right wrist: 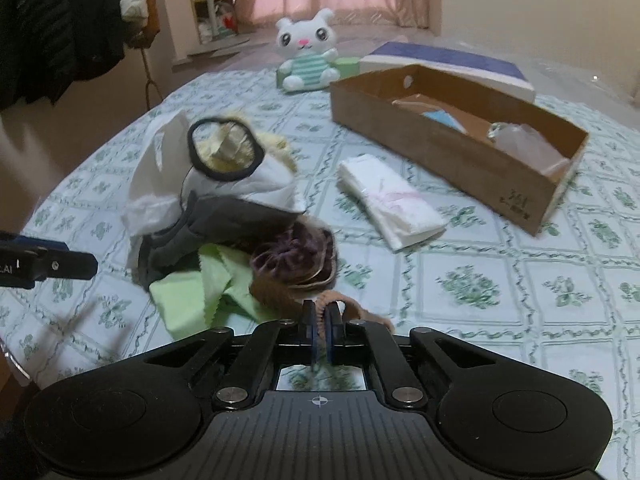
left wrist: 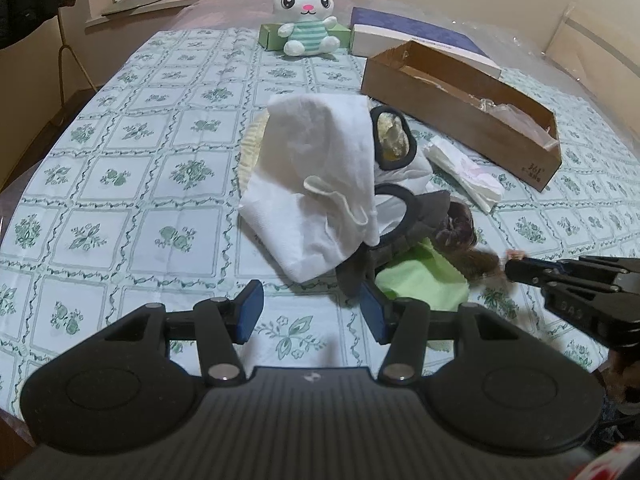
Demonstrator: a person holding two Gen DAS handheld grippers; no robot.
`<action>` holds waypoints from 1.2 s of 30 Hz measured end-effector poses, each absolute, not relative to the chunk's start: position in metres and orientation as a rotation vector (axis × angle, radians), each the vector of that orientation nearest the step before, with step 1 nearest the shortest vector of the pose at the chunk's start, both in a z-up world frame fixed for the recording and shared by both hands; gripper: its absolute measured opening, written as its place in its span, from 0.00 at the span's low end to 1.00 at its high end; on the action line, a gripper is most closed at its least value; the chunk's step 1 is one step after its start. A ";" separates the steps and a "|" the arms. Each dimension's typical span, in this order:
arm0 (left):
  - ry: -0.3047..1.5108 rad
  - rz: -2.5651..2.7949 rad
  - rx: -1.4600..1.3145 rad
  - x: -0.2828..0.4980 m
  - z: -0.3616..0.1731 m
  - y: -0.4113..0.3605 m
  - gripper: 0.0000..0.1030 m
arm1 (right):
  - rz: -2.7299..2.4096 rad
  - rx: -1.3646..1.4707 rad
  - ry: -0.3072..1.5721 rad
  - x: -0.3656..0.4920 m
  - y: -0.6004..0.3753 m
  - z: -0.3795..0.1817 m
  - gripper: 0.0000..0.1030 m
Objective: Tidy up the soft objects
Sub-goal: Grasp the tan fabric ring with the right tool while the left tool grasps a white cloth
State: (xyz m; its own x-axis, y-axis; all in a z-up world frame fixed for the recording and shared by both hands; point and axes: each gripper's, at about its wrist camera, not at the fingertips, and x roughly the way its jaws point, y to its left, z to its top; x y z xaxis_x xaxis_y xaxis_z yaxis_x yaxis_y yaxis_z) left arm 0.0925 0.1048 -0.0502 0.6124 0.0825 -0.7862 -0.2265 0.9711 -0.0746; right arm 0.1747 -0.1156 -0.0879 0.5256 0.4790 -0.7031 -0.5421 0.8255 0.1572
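Two grippers work at one heap of soft things on the desk: the right gripper has its jaws clamped on a brown fuzzy piece at the heap's near edge. The left gripper holds its jaws apart and empty, with the white cloth and green cloth just ahead of them.

The left gripper is held angled downward, jaws spread apart, nothing between the blue pads. The right gripper is angled downward, jaws pinched together on brown fabric.
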 end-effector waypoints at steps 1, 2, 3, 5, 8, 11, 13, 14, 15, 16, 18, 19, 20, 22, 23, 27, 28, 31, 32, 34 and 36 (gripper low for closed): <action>0.891 0.177 -0.172 0.093 -0.050 0.104 0.49 | 0.609 -0.079 0.809 0.175 -0.118 -0.085 0.04; 0.886 0.173 -0.173 0.095 -0.049 0.103 0.49 | 0.605 -0.073 0.803 0.176 -0.120 -0.083 0.03; 0.882 0.168 -0.174 0.097 -0.049 0.103 0.49 | 0.598 -0.068 0.795 0.177 -0.122 -0.080 0.03; 0.867 0.158 -0.175 0.103 -0.048 0.102 0.49 | 0.587 -0.056 0.783 0.181 -0.126 -0.076 0.03; 0.837 0.147 -0.179 0.114 -0.045 0.101 0.49 | 0.575 -0.051 0.774 0.186 -0.129 -0.074 0.03; 0.818 0.160 -0.172 0.128 -0.047 0.102 0.49 | 0.566 -0.040 0.777 0.189 -0.133 -0.074 0.03; 0.812 0.170 -0.177 0.138 -0.051 0.104 0.48 | 0.563 -0.031 0.784 0.190 -0.135 -0.074 0.03; 0.814 0.168 -0.186 0.142 -0.053 0.105 0.46 | 0.562 -0.028 0.787 0.190 -0.136 -0.075 0.03; 0.818 0.165 -0.196 0.145 -0.056 0.107 0.45 | 0.559 -0.027 0.790 0.191 -0.136 -0.076 0.03; 0.822 0.163 -0.204 0.148 -0.058 0.107 0.35 | 0.557 -0.026 0.791 0.191 -0.137 -0.076 0.03; 0.830 0.162 -0.211 0.152 -0.064 0.109 0.10 | 0.556 -0.022 0.792 0.191 -0.139 -0.076 0.03; 0.832 0.159 -0.215 0.151 -0.066 0.110 0.06 | 0.555 -0.019 0.792 0.191 -0.139 -0.076 0.03; 0.834 0.155 -0.223 0.151 -0.067 0.112 0.06 | 0.554 -0.017 0.792 0.191 -0.140 -0.075 0.03; 0.824 0.165 -0.238 0.146 -0.067 0.118 0.05 | 0.554 -0.014 0.788 0.191 -0.141 -0.074 0.03; 0.814 0.172 -0.235 0.143 -0.065 0.121 0.05 | 0.553 -0.013 0.786 0.190 -0.142 -0.073 0.03; 0.763 0.217 -0.211 0.124 -0.048 0.138 0.05 | 0.556 -0.003 0.772 0.189 -0.143 -0.068 0.03; 0.752 0.228 -0.203 0.120 -0.043 0.143 0.05 | 0.558 -0.001 0.768 0.189 -0.144 -0.066 0.03; 0.730 0.254 -0.178 0.108 -0.028 0.157 0.05 | 0.564 0.003 0.750 0.189 -0.146 -0.060 0.03; 0.724 0.262 -0.169 0.104 -0.022 0.161 0.05 | 0.566 0.004 0.741 0.189 -0.147 -0.056 0.03; 0.707 0.268 -0.149 0.097 -0.011 0.167 0.05 | 0.570 0.006 0.728 0.188 -0.149 -0.050 0.03; 0.686 0.269 -0.124 0.093 0.001 0.170 0.05 | 0.578 0.009 0.711 0.189 -0.150 -0.043 0.03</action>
